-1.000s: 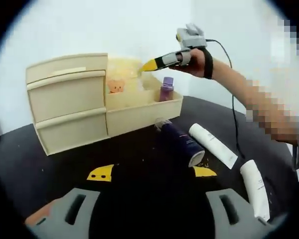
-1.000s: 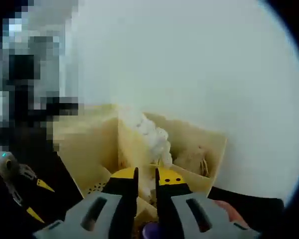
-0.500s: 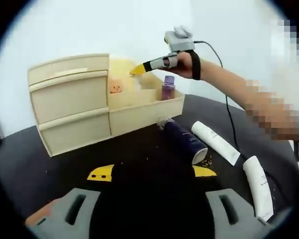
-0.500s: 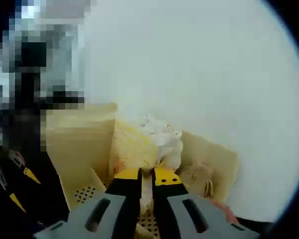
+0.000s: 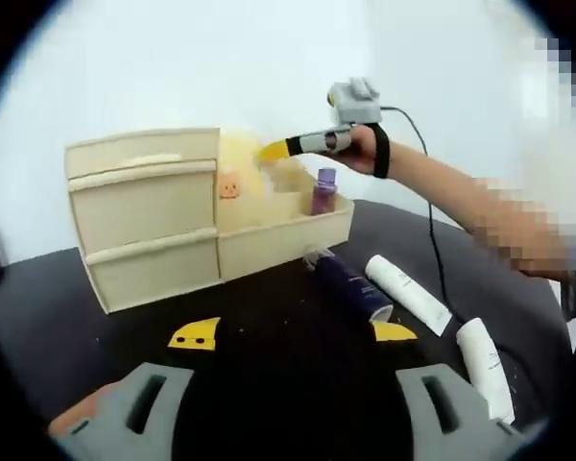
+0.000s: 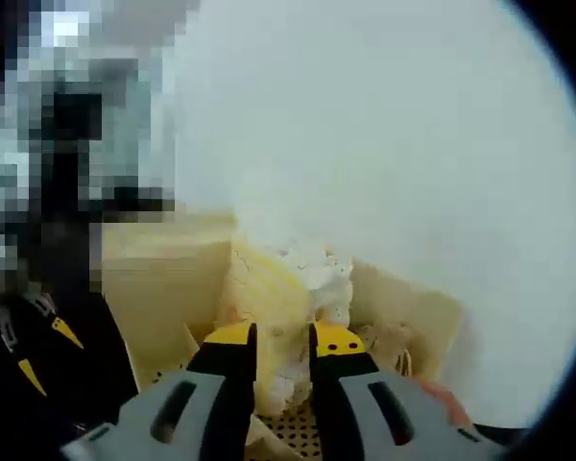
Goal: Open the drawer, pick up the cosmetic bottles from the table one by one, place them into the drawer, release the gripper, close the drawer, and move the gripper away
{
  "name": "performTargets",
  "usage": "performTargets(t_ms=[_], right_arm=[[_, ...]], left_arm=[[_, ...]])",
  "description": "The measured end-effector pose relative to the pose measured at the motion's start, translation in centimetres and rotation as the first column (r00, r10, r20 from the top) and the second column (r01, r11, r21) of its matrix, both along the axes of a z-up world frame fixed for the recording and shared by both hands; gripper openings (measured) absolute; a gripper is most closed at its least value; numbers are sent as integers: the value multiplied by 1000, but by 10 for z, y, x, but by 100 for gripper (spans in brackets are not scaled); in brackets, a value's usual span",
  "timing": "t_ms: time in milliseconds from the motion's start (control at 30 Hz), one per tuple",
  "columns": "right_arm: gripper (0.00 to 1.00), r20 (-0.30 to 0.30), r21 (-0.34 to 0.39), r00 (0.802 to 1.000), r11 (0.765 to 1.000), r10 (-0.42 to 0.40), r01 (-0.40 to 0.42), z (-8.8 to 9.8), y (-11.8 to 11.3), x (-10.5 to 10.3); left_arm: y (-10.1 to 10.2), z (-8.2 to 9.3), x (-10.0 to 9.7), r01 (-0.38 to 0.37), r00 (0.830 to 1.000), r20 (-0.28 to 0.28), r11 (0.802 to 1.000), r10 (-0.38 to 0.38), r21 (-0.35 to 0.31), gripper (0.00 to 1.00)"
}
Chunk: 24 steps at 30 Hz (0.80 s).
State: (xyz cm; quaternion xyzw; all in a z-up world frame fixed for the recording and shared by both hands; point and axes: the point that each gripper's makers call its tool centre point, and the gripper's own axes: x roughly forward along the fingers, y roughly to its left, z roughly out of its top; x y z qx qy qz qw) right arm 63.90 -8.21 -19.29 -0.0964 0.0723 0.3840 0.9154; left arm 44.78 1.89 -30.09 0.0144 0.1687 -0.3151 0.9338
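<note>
- At the left of the left gripper view, the drawer unit point(image 5: 144, 216) stands on the black table point(image 5: 38, 298); its two left drawer fronts are shut.
- Just right of these, the open drawer point(image 5: 283, 230) projects forward. It holds a yellow plush toy point(image 5: 240, 173) and one upright purple bottle point(image 5: 324, 190).
- The right gripper point(image 5: 274, 150) hovers above the open drawer. In the right gripper view point(image 6: 280, 338) its jaws stand a narrow gap apart, with nothing between them.
- Further right, three items lie on the table: a dark bottle point(image 5: 350, 285), a white tube point(image 5: 408, 293) just beside it, and a second white tube point(image 5: 485, 355) apart, near the edge.
- The left gripper point(image 5: 293, 331) hangs low over the table, jaws wide, holding nothing.
- Handling judgement: the dark bottle is probably rigid, smooth and prone to rolling; grip across the mid-body. The tubes are likely soft and light; grip near the capped end, with moderate force, to avoid squeezing.
</note>
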Motion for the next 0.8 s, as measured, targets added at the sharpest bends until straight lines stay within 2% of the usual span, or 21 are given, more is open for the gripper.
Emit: performTargets(t_ms=[300, 400, 433, 533, 567, 633, 733, 800], right_arm=[[18, 74, 61, 996, 997, 50, -55, 50, -3, -50], [18, 71, 75, 996, 996, 50, -56, 58, -2, -69], [18, 69, 77, 996, 995, 54, -59, 60, -4, -69], [21, 79, 66, 991, 992, 104, -109, 65, -1, -92], [24, 66, 60, 989, 989, 135, -139, 64, 2, -106], [25, 44, 43, 984, 984, 171, -173, 64, 1, -114], [25, 51, -25, 982, 983, 182, -181, 61, 2, -135], [26, 50, -42, 981, 981, 190, -188, 62, 4, -147]], left_arm=[[19, 19, -4, -27, 999, 27, 998, 29, -58, 53], [26, 20, -5, -38, 999, 26, 997, 40, -62, 52], [29, 20, -6, -41, 999, 25, 997, 43, -65, 52], [36, 22, -6, -55, 998, 27, 996, 57, -72, 52], [38, 24, -6, -60, 998, 29, 995, 63, -79, 52], [42, 27, -6, -67, 997, 32, 994, 70, -92, 51], [47, 31, -6, -79, 996, 42, 991, 84, -105, 51], [48, 31, -6, -85, 995, 36, 989, 90, -121, 49]])
